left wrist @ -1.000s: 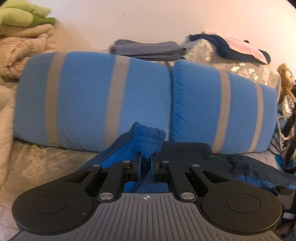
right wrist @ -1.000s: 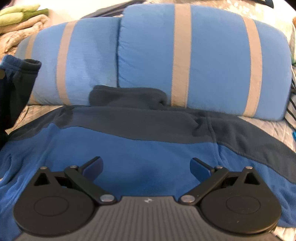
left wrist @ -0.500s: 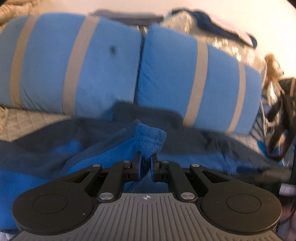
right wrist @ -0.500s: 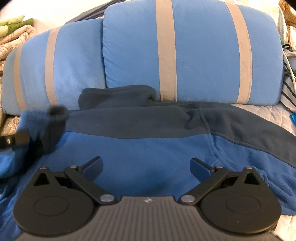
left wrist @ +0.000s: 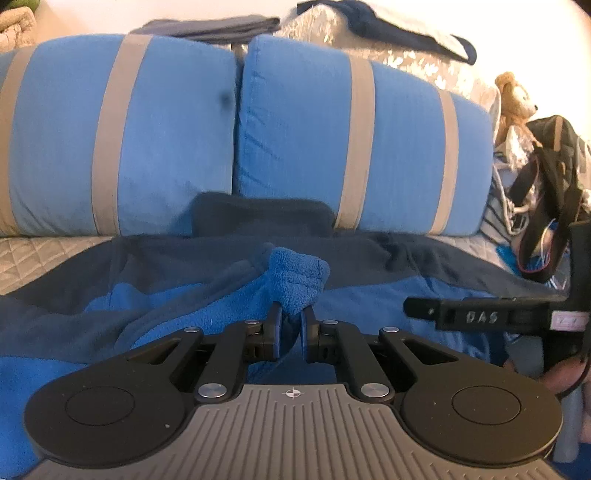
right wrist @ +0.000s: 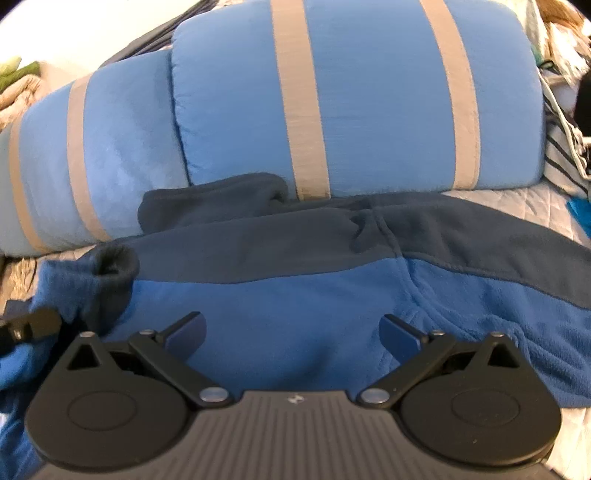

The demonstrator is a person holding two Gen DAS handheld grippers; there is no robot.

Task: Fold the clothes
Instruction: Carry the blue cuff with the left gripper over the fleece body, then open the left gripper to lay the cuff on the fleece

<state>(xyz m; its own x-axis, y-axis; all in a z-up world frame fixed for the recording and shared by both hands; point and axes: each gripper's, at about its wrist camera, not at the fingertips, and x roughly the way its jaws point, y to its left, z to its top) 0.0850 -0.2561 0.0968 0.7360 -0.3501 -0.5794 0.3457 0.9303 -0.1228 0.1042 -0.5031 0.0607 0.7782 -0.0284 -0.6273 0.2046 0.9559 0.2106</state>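
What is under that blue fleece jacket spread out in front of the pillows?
A pale quilted cover shows at the edges of the blue fleece jacket, so it lies on that. Its collar rests against the striped pillows. Whatever sits beneath the jacket's middle is hidden.

A home bedroom: two blue pillows with tan stripes [left wrist: 236, 133] stand against a pale wall at the head of a quilted bedspread [left wrist: 40, 254]. Behind the pillows lie folded clothes [left wrist: 210, 27]; to their right sit a teddy bear [left wrist: 511, 98] and a dark bag [left wrist: 550, 177]
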